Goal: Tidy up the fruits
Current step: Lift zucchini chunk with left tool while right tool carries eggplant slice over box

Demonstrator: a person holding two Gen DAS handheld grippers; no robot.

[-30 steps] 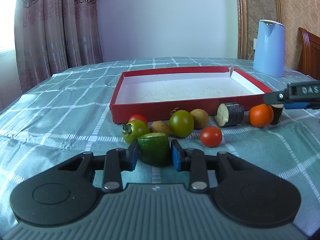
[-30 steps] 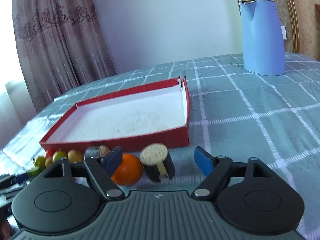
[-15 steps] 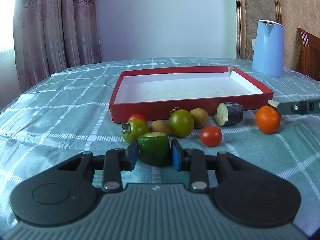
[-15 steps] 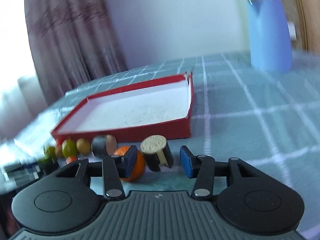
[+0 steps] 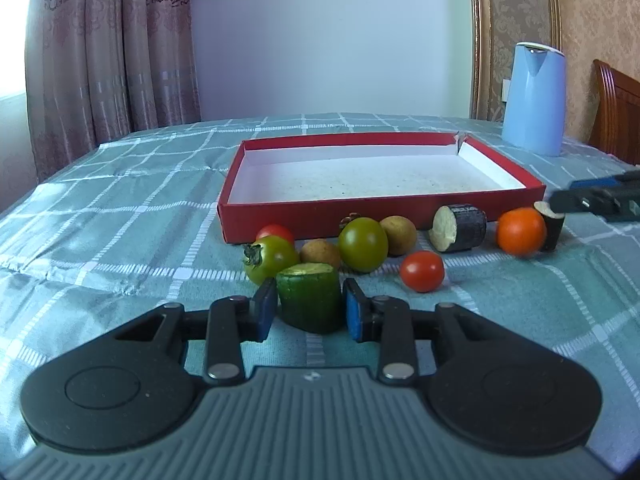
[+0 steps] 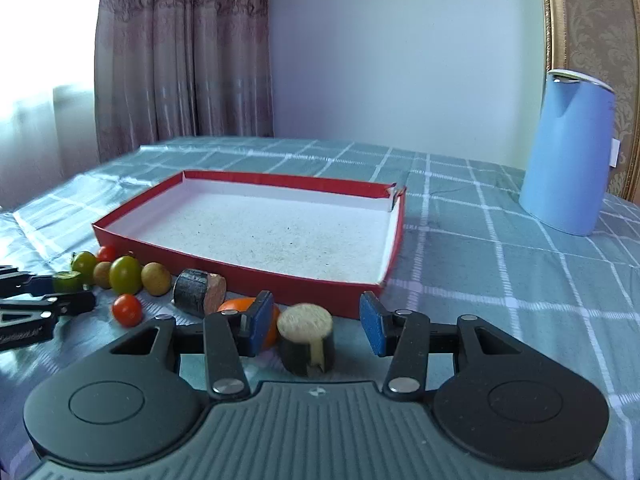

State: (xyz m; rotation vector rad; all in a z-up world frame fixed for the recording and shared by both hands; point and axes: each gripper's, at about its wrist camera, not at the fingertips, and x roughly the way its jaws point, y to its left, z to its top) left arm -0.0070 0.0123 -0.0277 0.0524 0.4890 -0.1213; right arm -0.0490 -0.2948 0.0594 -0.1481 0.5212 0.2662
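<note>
Green cucumber piece (image 5: 309, 302) between left jaws

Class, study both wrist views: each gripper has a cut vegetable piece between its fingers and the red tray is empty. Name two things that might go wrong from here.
1. The right gripper brackets the eggplant piece with gaps at both pads, so lifting now may leave it behind, and its left finger crowds the orange.
2. The cucumber chunk in the left gripper is smooth and might slip, rolling into the tomatoes.
</note>
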